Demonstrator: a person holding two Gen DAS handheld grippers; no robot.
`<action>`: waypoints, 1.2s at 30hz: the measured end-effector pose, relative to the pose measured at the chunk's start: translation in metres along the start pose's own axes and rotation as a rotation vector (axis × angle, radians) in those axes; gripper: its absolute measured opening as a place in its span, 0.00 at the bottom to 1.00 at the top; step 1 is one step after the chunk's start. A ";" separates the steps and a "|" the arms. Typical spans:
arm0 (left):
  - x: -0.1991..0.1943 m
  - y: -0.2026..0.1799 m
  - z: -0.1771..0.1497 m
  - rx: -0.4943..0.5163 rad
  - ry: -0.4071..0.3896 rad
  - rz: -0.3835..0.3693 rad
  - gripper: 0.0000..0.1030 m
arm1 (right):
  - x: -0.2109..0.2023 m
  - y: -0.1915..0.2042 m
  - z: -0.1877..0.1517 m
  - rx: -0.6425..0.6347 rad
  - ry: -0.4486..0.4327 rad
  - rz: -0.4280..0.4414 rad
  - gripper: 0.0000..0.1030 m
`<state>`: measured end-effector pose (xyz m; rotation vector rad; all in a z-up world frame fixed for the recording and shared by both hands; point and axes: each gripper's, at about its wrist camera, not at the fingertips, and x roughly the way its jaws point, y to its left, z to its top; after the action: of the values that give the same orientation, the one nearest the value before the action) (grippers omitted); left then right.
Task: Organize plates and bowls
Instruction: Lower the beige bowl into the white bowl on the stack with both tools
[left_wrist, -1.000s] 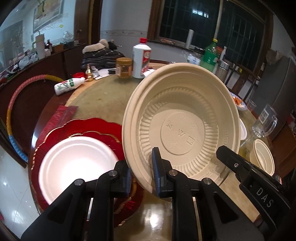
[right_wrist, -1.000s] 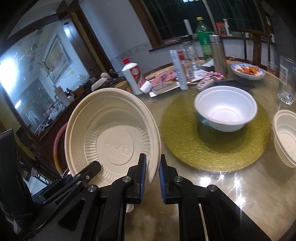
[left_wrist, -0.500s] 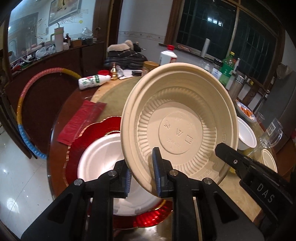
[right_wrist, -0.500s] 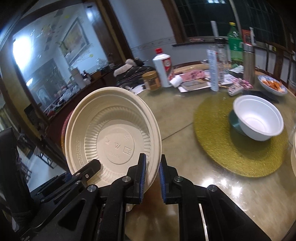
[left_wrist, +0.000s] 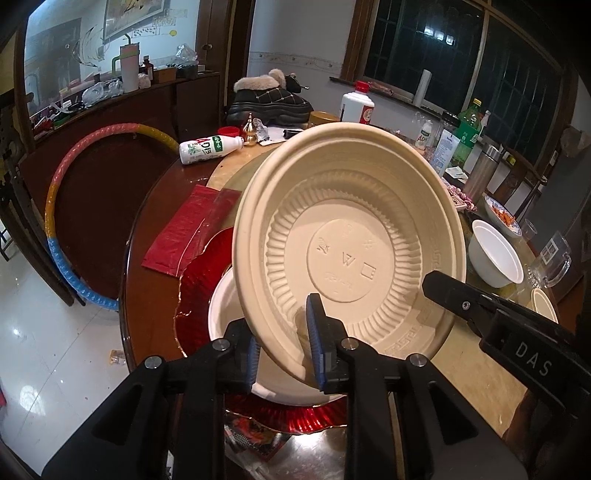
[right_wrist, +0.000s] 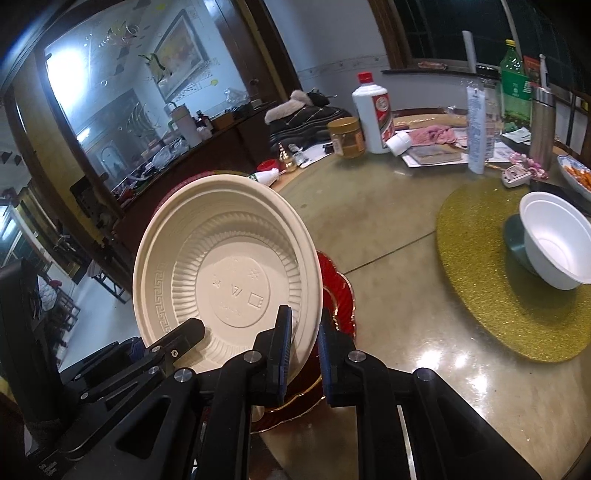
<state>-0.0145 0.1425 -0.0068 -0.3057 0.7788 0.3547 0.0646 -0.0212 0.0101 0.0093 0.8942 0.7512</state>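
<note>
Beige bowl (left_wrist: 347, 258) over white plate (left_wrist: 225, 314)

Legible markings: few, mostly moulded or printed.
The beige bowl (left_wrist: 347, 236) carries a moulded "W" at the centre of its base, flanked by small symbols and a square mark; other embossed characters there cannot be read. The right gripper (left_wrist: 436, 280) arm shows "DAS" in pale letters. The white bottle (left_wrist: 208, 147) lying on its side bears "AD" in red and green; its smaller print is illegible.
</note>
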 end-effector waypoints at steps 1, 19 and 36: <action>0.000 0.001 0.000 0.001 0.002 0.004 0.20 | 0.001 0.000 0.000 -0.001 0.002 0.006 0.13; 0.003 0.013 -0.012 -0.012 0.030 0.066 0.20 | 0.018 0.002 -0.010 0.002 0.069 0.096 0.14; 0.006 0.023 -0.015 -0.037 0.042 0.052 0.20 | 0.025 0.007 -0.014 -0.025 0.086 0.104 0.16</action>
<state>-0.0296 0.1589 -0.0243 -0.3289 0.8232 0.4134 0.0604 -0.0056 -0.0144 0.0013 0.9721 0.8651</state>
